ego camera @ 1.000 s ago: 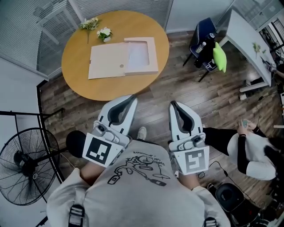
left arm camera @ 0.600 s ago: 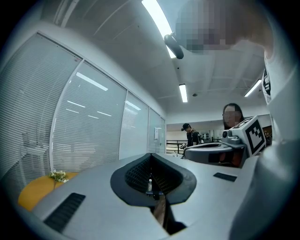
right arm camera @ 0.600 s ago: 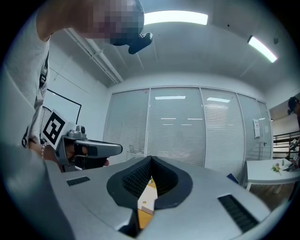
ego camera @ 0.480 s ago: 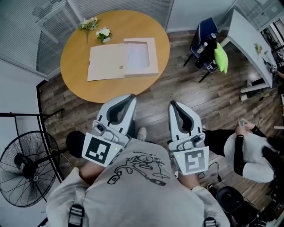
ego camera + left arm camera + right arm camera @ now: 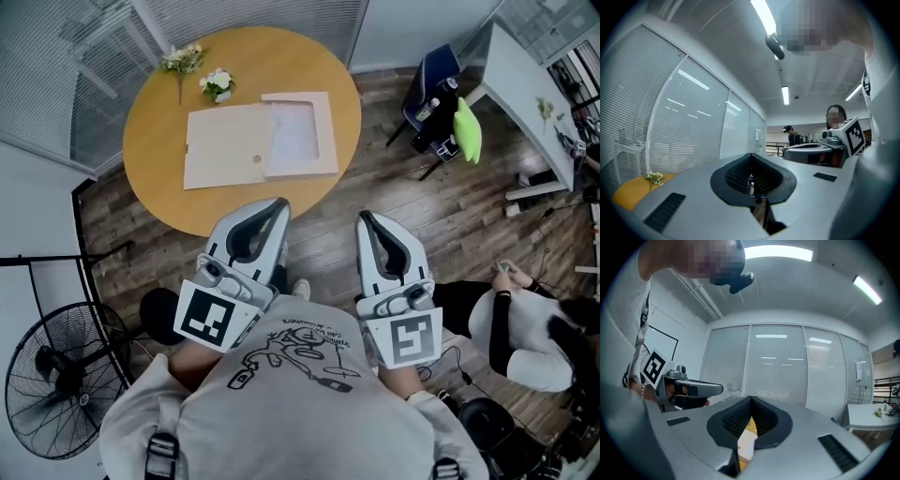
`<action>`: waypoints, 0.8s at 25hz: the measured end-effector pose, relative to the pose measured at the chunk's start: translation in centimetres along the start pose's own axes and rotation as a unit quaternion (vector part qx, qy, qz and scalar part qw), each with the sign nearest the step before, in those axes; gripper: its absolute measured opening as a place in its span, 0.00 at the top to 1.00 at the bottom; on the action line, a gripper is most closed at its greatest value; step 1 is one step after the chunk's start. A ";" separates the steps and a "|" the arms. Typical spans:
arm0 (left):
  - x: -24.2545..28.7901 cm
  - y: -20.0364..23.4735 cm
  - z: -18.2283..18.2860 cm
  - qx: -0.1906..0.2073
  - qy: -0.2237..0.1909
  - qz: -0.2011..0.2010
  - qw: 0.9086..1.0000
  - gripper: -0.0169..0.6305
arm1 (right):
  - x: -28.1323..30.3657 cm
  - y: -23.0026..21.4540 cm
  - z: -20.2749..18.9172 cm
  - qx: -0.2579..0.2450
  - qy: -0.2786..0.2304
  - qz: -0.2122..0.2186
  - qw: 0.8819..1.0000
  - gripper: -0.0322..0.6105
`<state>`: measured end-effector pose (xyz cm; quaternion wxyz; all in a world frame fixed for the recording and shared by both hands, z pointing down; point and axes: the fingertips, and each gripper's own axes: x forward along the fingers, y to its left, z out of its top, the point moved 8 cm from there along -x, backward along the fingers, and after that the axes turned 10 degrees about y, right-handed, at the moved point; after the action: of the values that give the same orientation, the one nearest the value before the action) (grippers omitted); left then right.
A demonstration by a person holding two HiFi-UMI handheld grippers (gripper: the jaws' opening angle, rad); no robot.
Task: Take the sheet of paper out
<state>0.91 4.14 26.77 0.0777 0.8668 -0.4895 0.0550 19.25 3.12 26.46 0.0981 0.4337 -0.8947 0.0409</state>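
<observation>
Head view, hidden: both hands, tucked behind the marker cubes (image 5: 205,316); legs covered by the grey shirt (image 5: 291,412).
Head view, left gripper (image 5: 278,206): held level, pointing at the round table (image 5: 155,183), tips near its edge, jaws pressed together, holding nothing.
Head view, right gripper (image 5: 365,219): side by side with the left one, over the wooden floor (image 5: 412,216), jaws pressed together, holding nothing.
Head view, sheet of paper (image 5: 295,133): lying flat in the right half of the open flat box (image 5: 225,147) on the table, well apart from both grippers.
Left gripper view, jaws: closed tight, nothing gripped, only a thin slit below the tips.
Left gripper view, cut off: just a yellow bit of table and some flowers (image 5: 655,177) at the left edge; no box or paper to see.
Left gripper view, only here: a far-off person in a cap (image 5: 792,136).
Right gripper view, jaws: closed tight, nothing gripped.
Right gripper view, through the slit: a strip of yellow table and pale box; paper too hard to pick out.
</observation>
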 end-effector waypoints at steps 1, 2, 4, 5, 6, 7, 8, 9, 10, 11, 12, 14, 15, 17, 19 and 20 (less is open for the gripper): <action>0.4 0.7 0.1 0.000 0.000 -0.001 1.000 0.94 | 0.8 -0.1 0.1 0.000 0.002 -0.001 1.000 0.94; 0.8 1.5 0.2 0.000 0.000 -0.002 1.000 0.94 | 1.6 -0.2 0.3 -0.001 0.002 -0.001 1.000 0.94; 1.6 3.2 0.3 0.001 -0.001 -0.004 1.000 0.94 | 3.4 -0.2 0.5 -0.002 0.003 -0.003 1.000 0.94; 1.9 4.0 0.4 0.001 -0.002 -0.005 1.000 0.94 | 4.3 -0.2 0.6 -0.003 0.004 -0.003 1.000 0.94; 2.2 4.8 0.5 0.002 -0.002 -0.006 1.000 0.94 | 5.2 -0.2 0.8 -0.004 0.004 -0.004 1.000 0.94; 2.5 5.6 0.5 0.002 -0.002 -0.007 1.000 0.94 | 6.0 -0.1 1.0 -0.004 0.005 -0.004 1.000 0.94; 2.7 6.4 0.6 0.001 -0.001 -0.008 1.000 0.94 | 6.8 0.0 1.2 -0.004 0.005 -0.005 1.000 0.94; 2.9 7.2 0.8 -0.001 -0.002 -0.008 1.000 0.94 | 7.6 0.0 1.4 -0.005 0.005 -0.005 1.000 0.94; 3.1 8.1 0.9 -0.003 -0.004 -0.009 1.000 0.94 | 8.4 0.1 1.7 -0.005 0.004 -0.005 1.000 0.94; 3.4 8.9 1.0 -0.005 -0.006 -0.009 1.000 0.94 | 9.2 0.2 1.9 -0.006 0.004 -0.006 1.000 0.94; 3.6 9.7 1.0 -0.003 -0.004 -0.010 1.000 0.94 | 10.0 0.3 2.1 -0.007 0.004 -0.008 1.000 0.94; 4.1 11.2 0.7 0.001 0.002 -0.011 1.000 0.94 | 11.4 0.5 2.4 -0.008 0.005 -0.011 1.000 0.94; 4.3 12.0 0.6 0.002 0.004 -0.012 1.000 0.94 | 12.1 0.6 2.5 -0.009 0.006 -0.012 1.000 0.94; 4.7 13.5 0.3 0.002 0.008 -0.015 1.000 0.94 | 13.5 0.8 2.7 -0.010 0.007 -0.016 1.000 0.94; 5.1 14.9 0.0 0.003 0.012 -0.020 1.000 0.94 | 14.7 1.1 2.8 -0.013 0.008 -0.022 1.000 0.94; 5.4 15.6 -0.1 0.002 0.013 -0.022 1.000 0.94 | 15.2 1.2 2.9 -0.013 0.009 -0.025 1.000 0.94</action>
<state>-9.68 -8.26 29.03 0.0838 0.8766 -0.4692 0.0658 8.73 -8.30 26.87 0.1132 0.4539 -0.8833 0.0306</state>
